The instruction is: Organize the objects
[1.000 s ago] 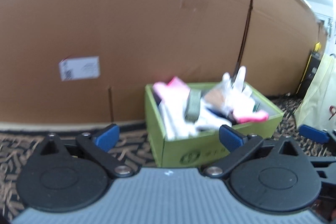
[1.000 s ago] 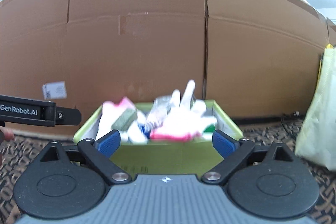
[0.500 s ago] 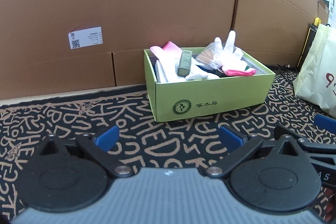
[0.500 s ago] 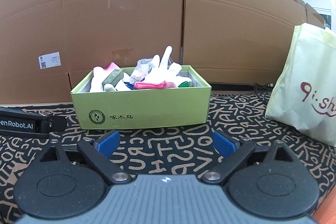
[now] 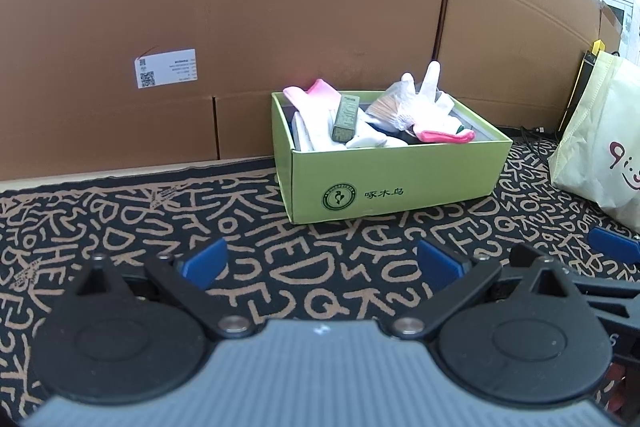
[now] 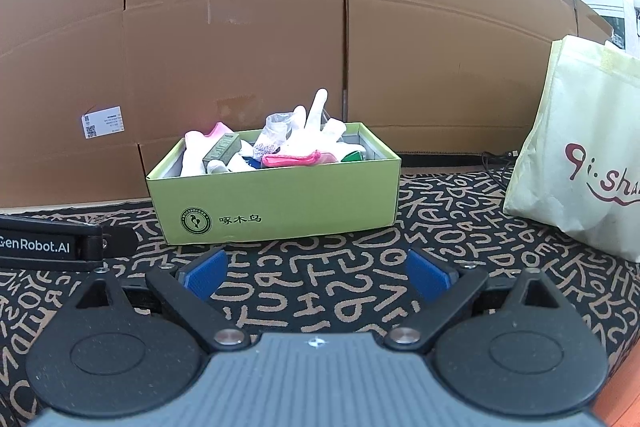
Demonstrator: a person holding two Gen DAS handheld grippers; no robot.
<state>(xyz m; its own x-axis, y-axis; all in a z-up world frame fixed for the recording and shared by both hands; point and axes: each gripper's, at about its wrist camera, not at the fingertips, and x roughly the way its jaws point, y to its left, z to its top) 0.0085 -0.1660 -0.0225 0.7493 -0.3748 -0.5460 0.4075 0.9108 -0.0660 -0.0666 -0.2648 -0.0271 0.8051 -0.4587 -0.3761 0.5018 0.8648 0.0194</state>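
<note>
A light-green cardboard box (image 5: 392, 183) (image 6: 280, 203) stands on the patterned rug against a cardboard wall. It is piled with white gloves (image 5: 424, 99) (image 6: 316, 131), pink-cuffed gloves (image 5: 444, 136) (image 6: 296, 159), a slim olive carton (image 5: 346, 117) (image 6: 222, 151) and a clear bag (image 6: 276, 131). My left gripper (image 5: 322, 263) hovers open over the rug, well short of the box, nothing between its blue pads. My right gripper (image 6: 316, 273) is open too, just in front of the box, empty. In the right wrist view the left gripper's black body (image 6: 52, 243) shows at the left edge.
Large brown cardboard boxes (image 5: 280, 27) (image 6: 240, 47) form a wall right behind the green box. A cream tote bag (image 5: 600, 135) (image 6: 580, 155) stands to the right on the black-and-tan rug (image 5: 120, 219). A black cable (image 6: 496, 159) lies by the wall.
Both grippers have pulled back from the green box and dropped, so the box now looks smaller and farther away with rug in front. Both stayed open and empty.
</note>
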